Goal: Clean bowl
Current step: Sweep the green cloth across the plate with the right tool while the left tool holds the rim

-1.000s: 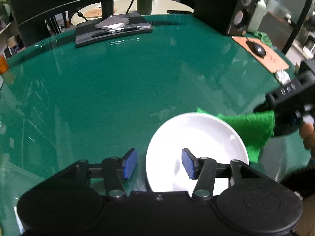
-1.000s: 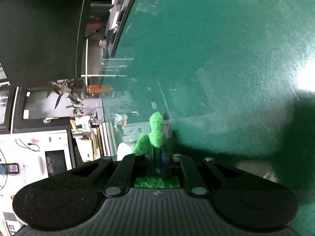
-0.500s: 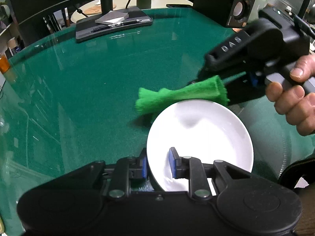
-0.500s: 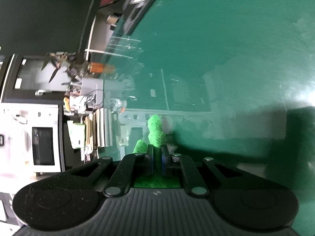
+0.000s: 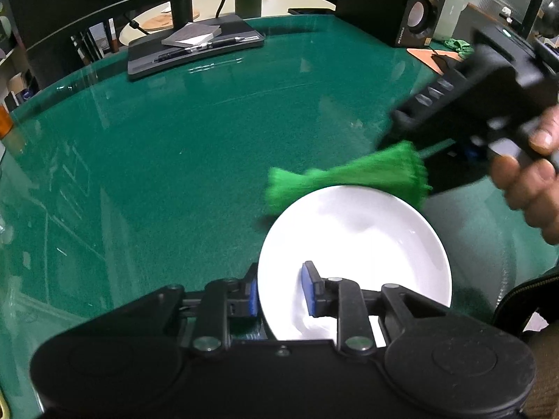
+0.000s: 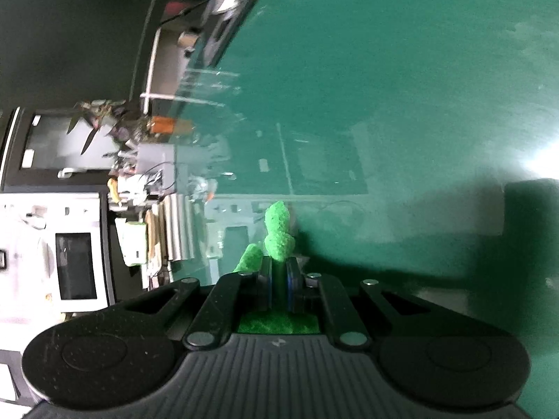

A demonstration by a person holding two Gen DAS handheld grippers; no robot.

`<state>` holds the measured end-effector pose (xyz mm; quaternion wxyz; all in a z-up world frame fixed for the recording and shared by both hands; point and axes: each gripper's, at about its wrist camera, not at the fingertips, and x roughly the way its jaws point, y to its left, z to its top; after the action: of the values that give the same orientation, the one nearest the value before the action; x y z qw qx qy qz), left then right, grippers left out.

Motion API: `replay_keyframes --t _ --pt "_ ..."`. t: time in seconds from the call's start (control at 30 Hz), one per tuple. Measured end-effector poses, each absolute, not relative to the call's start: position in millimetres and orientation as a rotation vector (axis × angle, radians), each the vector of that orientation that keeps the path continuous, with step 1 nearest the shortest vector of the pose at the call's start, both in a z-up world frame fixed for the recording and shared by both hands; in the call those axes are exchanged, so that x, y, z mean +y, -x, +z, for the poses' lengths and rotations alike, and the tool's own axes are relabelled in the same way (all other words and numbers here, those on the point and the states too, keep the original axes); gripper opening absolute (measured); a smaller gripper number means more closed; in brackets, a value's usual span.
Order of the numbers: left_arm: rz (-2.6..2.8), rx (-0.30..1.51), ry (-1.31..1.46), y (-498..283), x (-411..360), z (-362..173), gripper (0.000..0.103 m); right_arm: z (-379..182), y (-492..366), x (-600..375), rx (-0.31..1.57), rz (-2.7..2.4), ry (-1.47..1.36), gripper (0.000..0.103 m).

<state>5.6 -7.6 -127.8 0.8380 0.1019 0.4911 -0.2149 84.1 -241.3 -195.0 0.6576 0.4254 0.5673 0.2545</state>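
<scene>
Two grippers, left gripper pinching bowl rim, cloth at far edge

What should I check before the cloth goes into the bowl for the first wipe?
1. Left gripper jaws closed on the bowl rim, one inside, one outside: ok.
2. Right gripper clamped on the green cloth: ok.
3. Cloth over the bowl's far rim: ok.
4. Cloth touching the bowl's inside: cannot tell.
5. Bowl resting flat on the green table: cannot tell.
</scene>
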Motion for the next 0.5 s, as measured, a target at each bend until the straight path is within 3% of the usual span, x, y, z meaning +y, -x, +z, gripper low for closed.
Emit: replay_keyframes --t 0.5 --pt "-0.459 1.032 -0.246 -4 -11 -128 0.027 -200 -58 -280 1.311 0.506 -1.003 0.009"
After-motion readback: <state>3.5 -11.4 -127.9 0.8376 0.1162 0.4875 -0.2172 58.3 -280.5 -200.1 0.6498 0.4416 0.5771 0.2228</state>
